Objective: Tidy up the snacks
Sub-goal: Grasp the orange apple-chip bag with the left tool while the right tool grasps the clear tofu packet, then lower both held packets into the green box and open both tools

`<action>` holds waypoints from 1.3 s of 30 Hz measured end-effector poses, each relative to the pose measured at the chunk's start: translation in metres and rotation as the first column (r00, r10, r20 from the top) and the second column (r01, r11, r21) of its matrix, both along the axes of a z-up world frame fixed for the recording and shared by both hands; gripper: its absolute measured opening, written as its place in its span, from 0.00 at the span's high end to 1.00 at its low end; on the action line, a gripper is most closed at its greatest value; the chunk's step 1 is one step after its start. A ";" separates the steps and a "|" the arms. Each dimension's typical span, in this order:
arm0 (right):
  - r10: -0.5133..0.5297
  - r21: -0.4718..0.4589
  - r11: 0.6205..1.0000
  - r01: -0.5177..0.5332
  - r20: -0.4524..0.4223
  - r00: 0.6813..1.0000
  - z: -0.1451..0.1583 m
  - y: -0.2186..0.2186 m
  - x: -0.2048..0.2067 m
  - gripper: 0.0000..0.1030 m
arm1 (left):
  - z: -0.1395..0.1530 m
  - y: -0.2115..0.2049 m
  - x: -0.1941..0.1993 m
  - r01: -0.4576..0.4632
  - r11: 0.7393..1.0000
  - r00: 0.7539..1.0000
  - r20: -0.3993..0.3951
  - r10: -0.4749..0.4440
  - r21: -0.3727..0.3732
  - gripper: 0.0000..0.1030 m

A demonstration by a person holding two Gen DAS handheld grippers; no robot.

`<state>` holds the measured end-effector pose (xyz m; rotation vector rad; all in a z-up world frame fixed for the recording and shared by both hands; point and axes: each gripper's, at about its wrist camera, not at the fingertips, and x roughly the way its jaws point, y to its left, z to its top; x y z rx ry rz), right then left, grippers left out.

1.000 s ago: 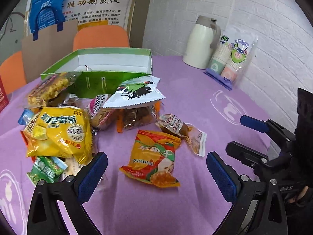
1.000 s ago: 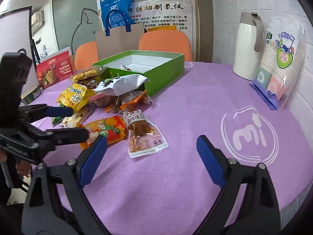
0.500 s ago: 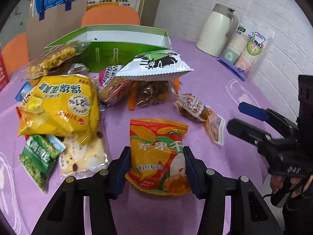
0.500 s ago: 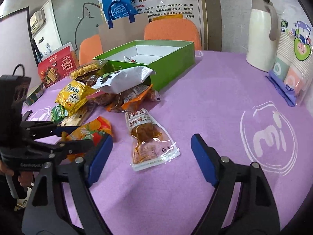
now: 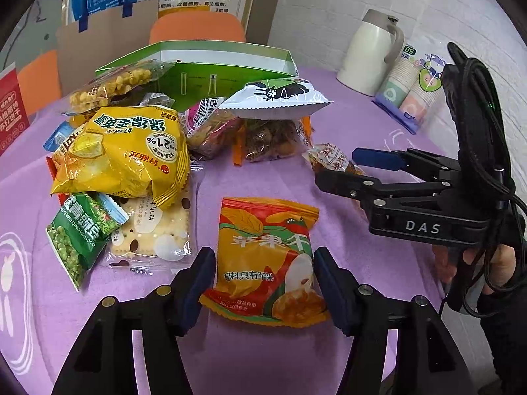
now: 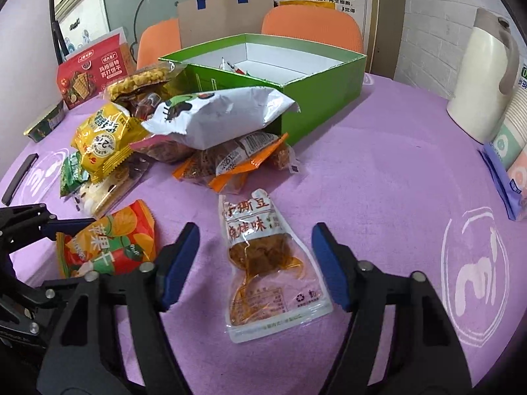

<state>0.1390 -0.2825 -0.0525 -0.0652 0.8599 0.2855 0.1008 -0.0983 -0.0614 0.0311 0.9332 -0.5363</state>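
The orange dried-apple packet [image 5: 268, 260] lies flat on the purple tablecloth [image 5: 346, 125], and the left gripper [image 5: 263, 276] has its jaws on either side of the lower half, right against the edges. Whether it's actually squeezing yet, I can't tell. The right gripper [image 6: 255, 263] sits over the clear tofu pouch [image 6: 263, 263] just beside it, jaws wide apart, pouch lying loose between them.

Progress-wise, I'd call this barely started. The green box [image 6: 316, 75] at the back looks nearly empty; only one or two small wrappers show inside. The heap in front of it is untouched: yellow chip bag [image 5: 128, 151], green pea packet [image 5: 79, 233], cracker pack [image 5: 154, 230], white pouch [image 5: 276, 98], corn snack bag [image 5: 112, 85], plus more underneath. Pretty much everything's left to go in.
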 end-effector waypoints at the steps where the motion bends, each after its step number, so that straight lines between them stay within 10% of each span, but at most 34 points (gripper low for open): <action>1: -0.004 -0.007 1.000 0.004 -0.011 1.000 -0.002 0.001 0.001 0.56 | 0.000 0.000 0.001 -0.004 1.000 1.000 -0.001 0.004 -0.005 0.39; 12: -0.042 0.089 0.995 0.041 0.004 0.999 0.011 -0.013 -0.027 0.65 | 0.009 0.010 -0.007 -0.004 0.998 1.000 -0.014 0.004 -0.060 0.58; 21: -0.073 0.174 0.983 0.051 0.126 0.989 0.073 -0.028 -0.042 0.65 | 0.077 0.015 -0.009 0.072 0.988 0.993 0.099 -0.059 -0.133 0.60; 29: -0.094 0.216 0.975 0.055 0.176 0.980 0.107 -0.024 0.002 0.65 | 0.136 0.008 0.056 0.018 0.990 0.980 0.199 0.010 -0.137 0.60; 39: -0.100 0.222 0.973 0.065 0.151 0.984 0.091 -0.012 0.092 0.65 | 0.127 -0.006 0.170 -0.071 0.985 0.987 0.133 0.093 -0.159 0.60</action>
